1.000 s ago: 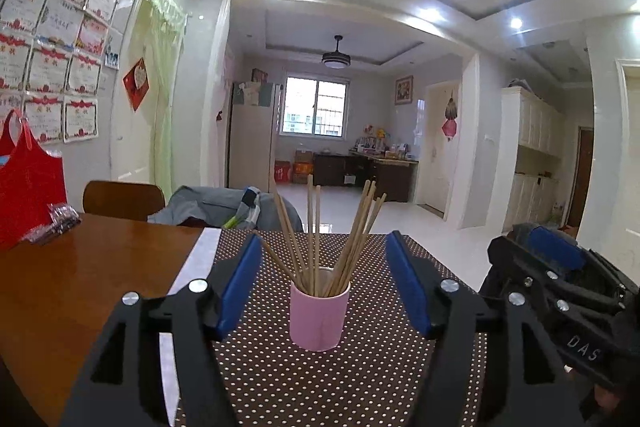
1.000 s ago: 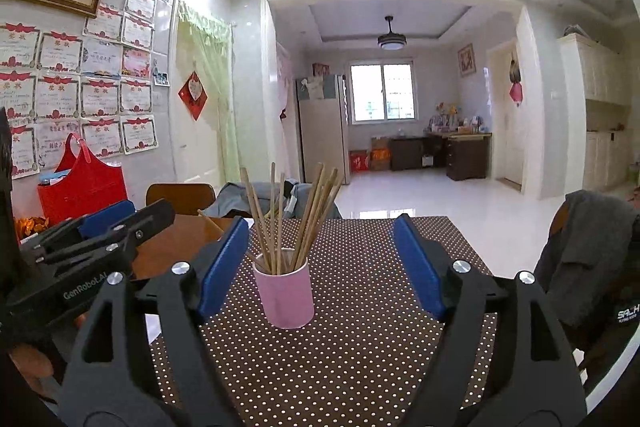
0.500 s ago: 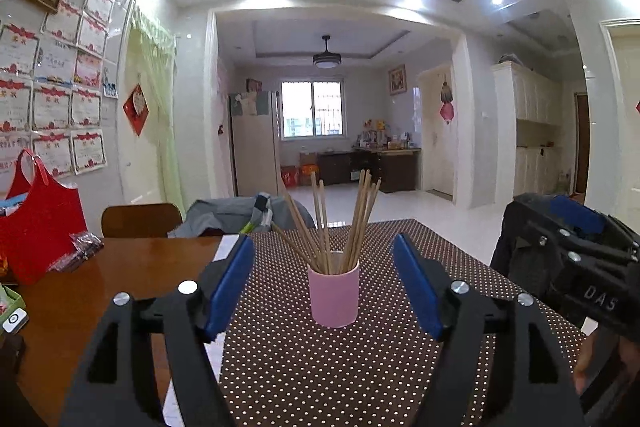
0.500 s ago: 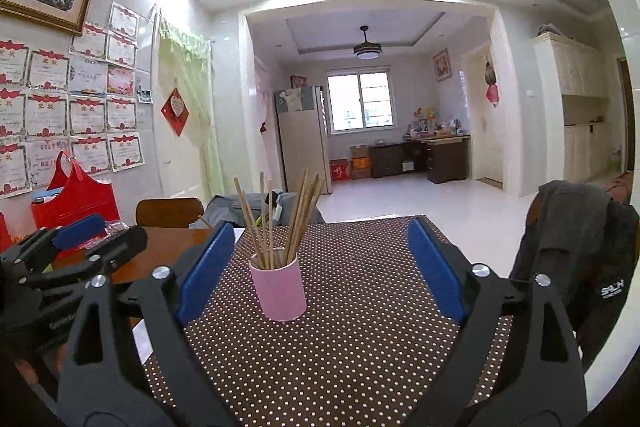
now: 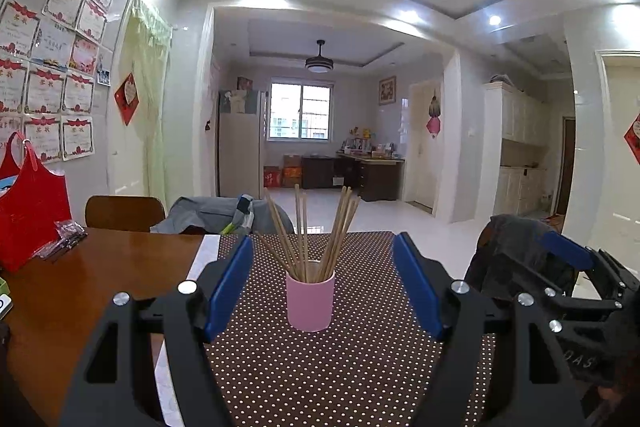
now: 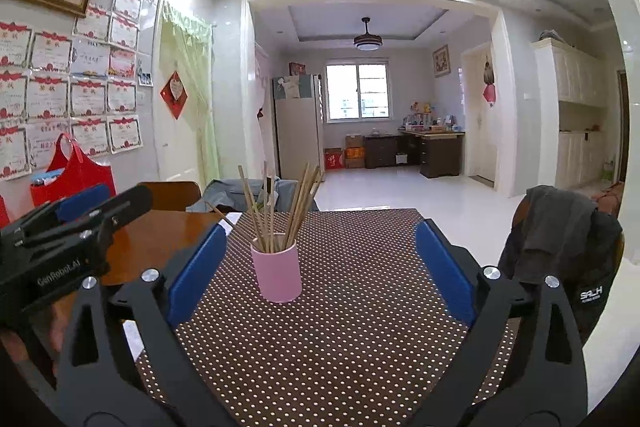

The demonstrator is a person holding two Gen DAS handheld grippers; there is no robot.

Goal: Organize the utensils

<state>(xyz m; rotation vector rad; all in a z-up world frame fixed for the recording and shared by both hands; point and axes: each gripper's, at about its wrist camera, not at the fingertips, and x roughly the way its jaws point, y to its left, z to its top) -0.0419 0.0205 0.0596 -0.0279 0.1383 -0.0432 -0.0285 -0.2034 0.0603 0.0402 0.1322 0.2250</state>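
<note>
Your left tool [image 5: 322, 287] and right tool [image 6: 318, 267] hover level, jaws apart and empty, pink cup [image 5: 310, 303] ahead between the fingers.

The pink cup [image 5: 310, 303] hides the chopsticks' [image 5: 308, 231] lower ends.

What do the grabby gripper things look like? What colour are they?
Both look alike: the left gripper and right gripper have black plastic frames with triangular cut-outs, round silver screw heads, and flat blue pads lining their two fingers. White lettering marks their sides: "GenRobot.AI" on the left one, seen from the right camera, and "DAS" on the right one. No cables show.
</note>
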